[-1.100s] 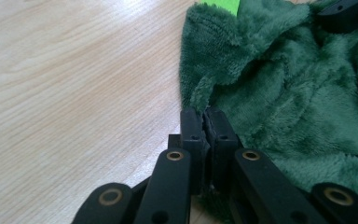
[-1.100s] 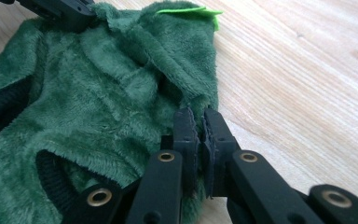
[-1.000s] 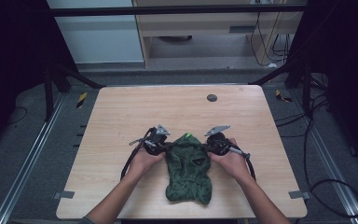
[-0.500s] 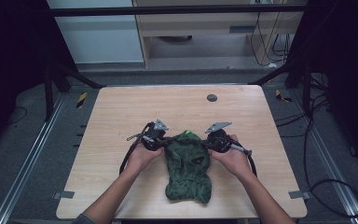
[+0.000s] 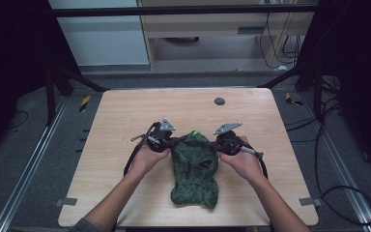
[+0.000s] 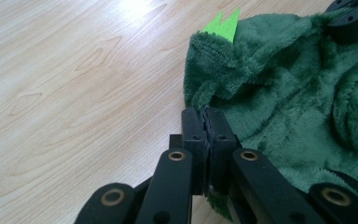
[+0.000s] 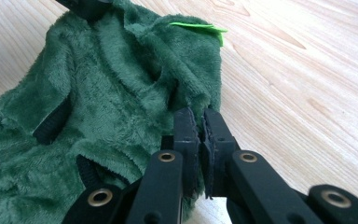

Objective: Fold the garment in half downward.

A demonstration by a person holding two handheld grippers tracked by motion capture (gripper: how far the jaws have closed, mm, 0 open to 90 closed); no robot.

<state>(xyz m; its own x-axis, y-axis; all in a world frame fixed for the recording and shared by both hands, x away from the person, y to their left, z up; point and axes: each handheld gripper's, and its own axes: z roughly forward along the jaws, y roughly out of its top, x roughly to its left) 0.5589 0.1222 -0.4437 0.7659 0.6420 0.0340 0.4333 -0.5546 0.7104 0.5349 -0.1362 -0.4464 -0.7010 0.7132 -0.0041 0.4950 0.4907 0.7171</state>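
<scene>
At table centre, we hold the green fleece garment by its far corners: left gripper pinching at 10 o'clock, right gripper at 2 o'clock; smoothing or folding apparently remains, light-green tag beyond

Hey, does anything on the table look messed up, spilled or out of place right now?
Nothing stands out. The green fleece garment lies rumpled on the table, pinched at its upper edges by the left tool and right tool. No spill or damage shows.
</scene>
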